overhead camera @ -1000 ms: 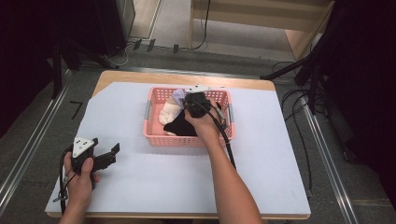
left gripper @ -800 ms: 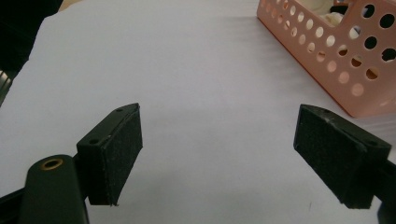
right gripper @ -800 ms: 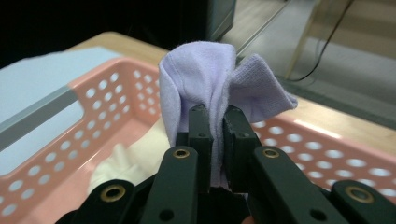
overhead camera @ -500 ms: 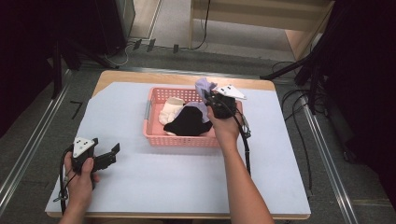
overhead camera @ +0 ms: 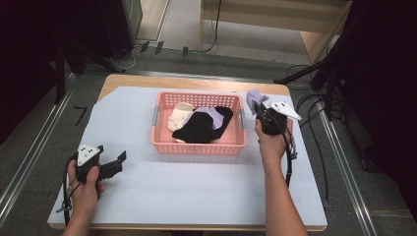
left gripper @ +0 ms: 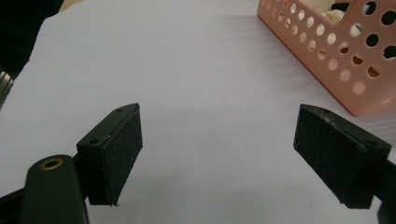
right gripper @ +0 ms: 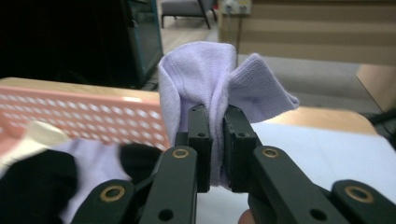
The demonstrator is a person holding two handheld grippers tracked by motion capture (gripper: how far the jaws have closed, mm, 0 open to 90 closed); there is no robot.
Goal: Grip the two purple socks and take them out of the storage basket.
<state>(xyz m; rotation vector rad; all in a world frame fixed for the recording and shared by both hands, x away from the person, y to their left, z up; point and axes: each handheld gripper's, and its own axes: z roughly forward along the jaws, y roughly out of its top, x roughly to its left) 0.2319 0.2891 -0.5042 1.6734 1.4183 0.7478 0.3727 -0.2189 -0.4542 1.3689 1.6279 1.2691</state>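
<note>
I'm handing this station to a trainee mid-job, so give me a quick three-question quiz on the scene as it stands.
1. True or false: the right tongs are shut on the pale purple knitted sock.
2. Where do the left tongs sit? A) inside the pink perforated plastic basket B) open, above the white table sheet
3. Fill in: in the basket a ___ sock lies beside the cream sock.

Key: 1 true; 2 B; 3 black.

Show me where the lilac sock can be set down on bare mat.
Free: the mat in front of the basket, between left gripper and right forearm; also the strip right of the basket, under the right gripper holding the lilac sock. Crowded: inside the basket.
</note>
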